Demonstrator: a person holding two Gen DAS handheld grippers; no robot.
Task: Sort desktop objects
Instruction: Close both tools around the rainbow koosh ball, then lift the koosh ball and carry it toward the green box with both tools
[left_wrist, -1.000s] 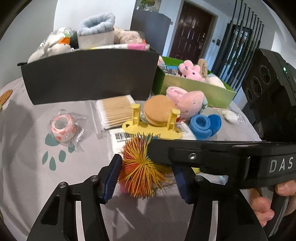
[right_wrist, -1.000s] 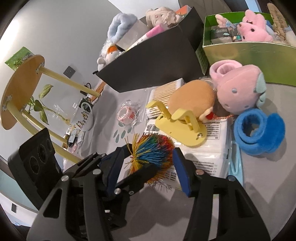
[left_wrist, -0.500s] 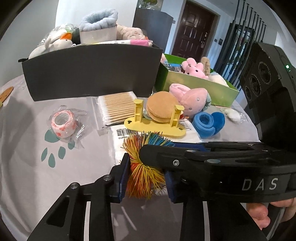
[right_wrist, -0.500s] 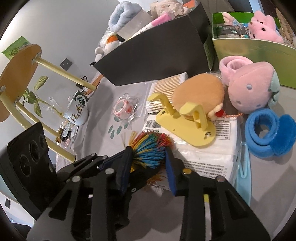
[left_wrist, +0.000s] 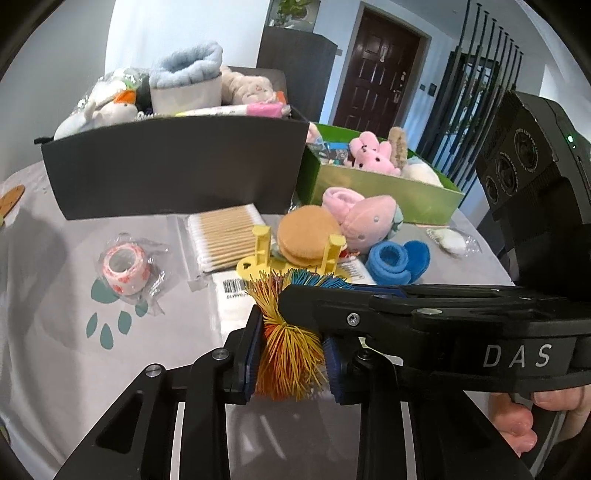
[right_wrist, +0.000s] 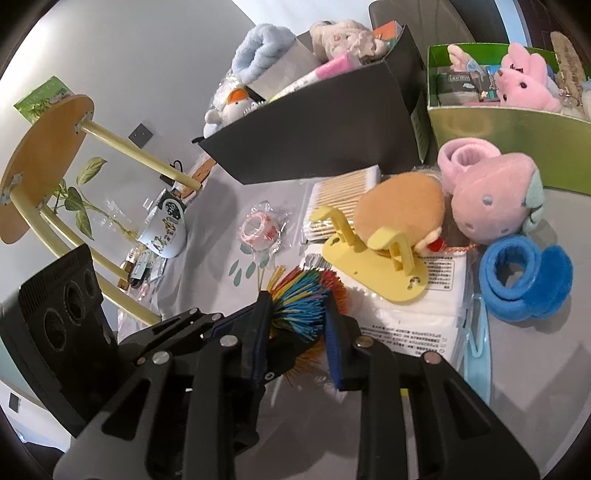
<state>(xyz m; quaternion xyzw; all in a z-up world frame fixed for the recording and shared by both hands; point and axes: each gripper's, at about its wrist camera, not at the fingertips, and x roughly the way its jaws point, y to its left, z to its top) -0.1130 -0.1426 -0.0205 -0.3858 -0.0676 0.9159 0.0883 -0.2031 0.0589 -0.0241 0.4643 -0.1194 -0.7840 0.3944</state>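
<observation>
Squeezing one stringy ball (left_wrist: 288, 343) from both sides, left gripper (left_wrist: 291, 354) and right gripper (right_wrist: 295, 336) grasp it; only the right view shows a stool (right_wrist: 44, 162) upper left.

Both tongs, left (left_wrist: 291, 356) and right (right_wrist: 297, 338), have squeezed shut on the stringy ball (left_wrist: 291, 354)
</observation>
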